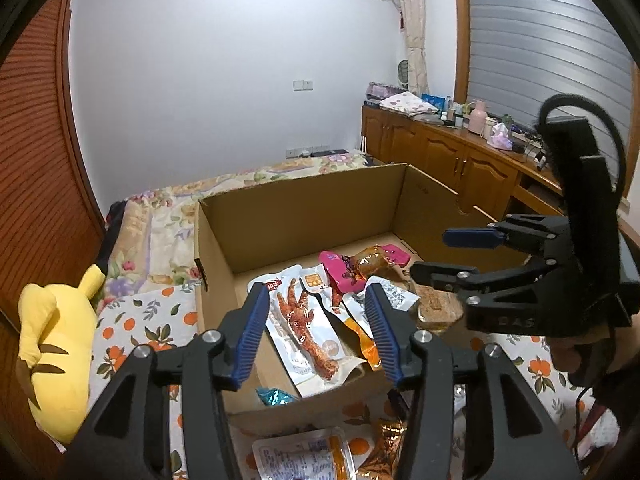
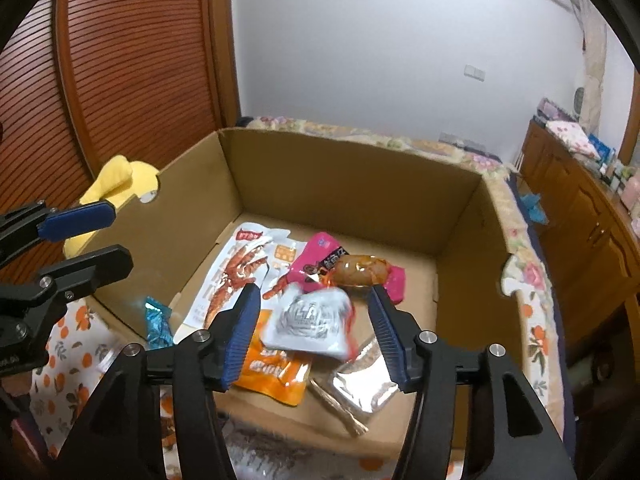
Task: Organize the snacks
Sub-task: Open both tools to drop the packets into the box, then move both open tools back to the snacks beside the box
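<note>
From the left wrist: the left claw (image 1: 318, 320) hangs over the near edge of the cardboard box (image 1: 304, 208), jaws apart, nothing pinched between them. Straight below the gap lies the chicken-foot packet (image 1: 308, 332), flat on the box floor. Beside it sit a pink packet (image 1: 340, 272), a brown glossy snack (image 1: 370, 260) and a white printed pouch (image 1: 394, 296). A teal wrapper (image 1: 274, 396) lies in the near corner of the box. Outside the box, on the orange-print bedspread (image 1: 132, 320), a clear packet with orange trim (image 1: 304, 456) and a crinkly gold-brown wrapper (image 1: 384, 448) lie just in front of the box wall. The right claw (image 1: 444, 254) comes in from the right side over the box, its jaws also parted and empty. A yellow plush toy (image 1: 56, 348) rests on the bed, left of the box.

From the right wrist: the right claw (image 2: 310, 312) is spread wide above the box interior. The white printed pouch (image 2: 310, 320) shows blurred in the gap, and neither pad touches it. Under it lie an orange packet (image 2: 272, 376) and a silvery clear packet (image 2: 360, 384). The left claw (image 2: 108, 236) is at the left, over the box's left wall, open and carrying nothing.
</note>
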